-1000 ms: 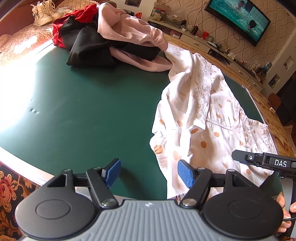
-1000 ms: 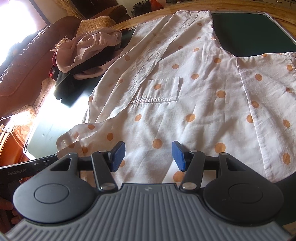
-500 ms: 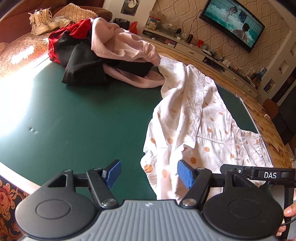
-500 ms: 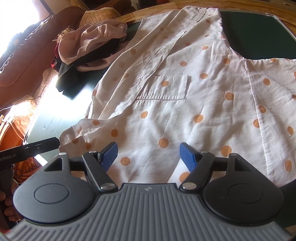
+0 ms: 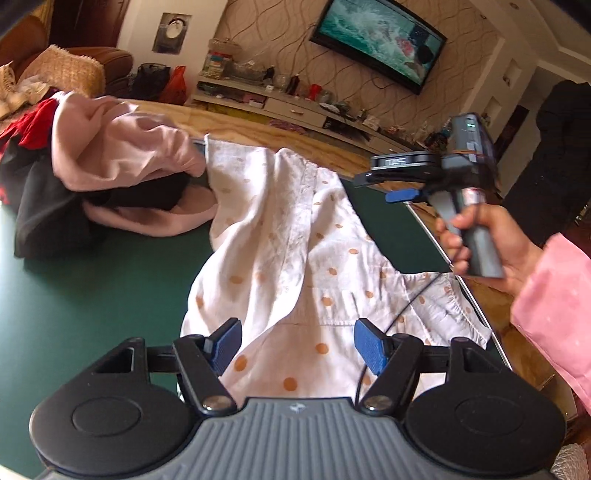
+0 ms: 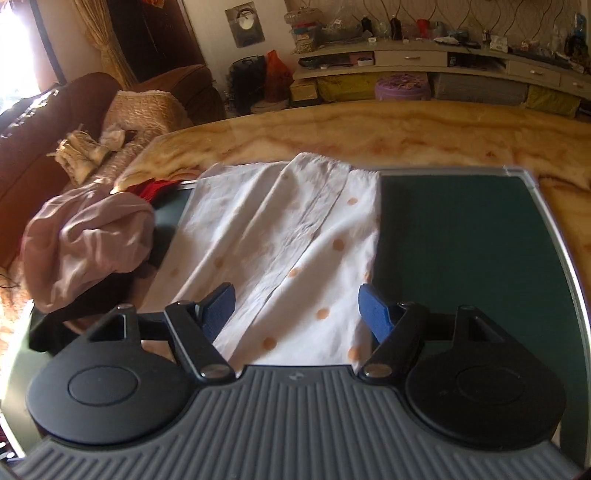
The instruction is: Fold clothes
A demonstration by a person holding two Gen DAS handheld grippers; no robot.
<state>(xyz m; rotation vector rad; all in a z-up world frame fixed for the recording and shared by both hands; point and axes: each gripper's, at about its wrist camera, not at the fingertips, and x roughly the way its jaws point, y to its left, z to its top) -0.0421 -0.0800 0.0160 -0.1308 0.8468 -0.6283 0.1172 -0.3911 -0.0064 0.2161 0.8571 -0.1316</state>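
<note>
Nearest the left cam, left gripper (image 5: 297, 343) hangs over the polka-dot shirt (image 5: 295, 266), fingers (image 5: 226, 341) spread wide w/ nothing between. Shirt lies spread on the green bench (image 5: 92, 295), reaching to its far edge. Right gripper (image 6: 297, 312) also above the shirt, fingers apart, no cloth pinched; a hand (image 5: 484, 247) in a pink sleeve holds it. Beyond, at left, a pile of pink, black & red clothes (image 5: 110, 166) touches the shirt's far part. TV (image 5: 376, 35) on the back wall.
</note>
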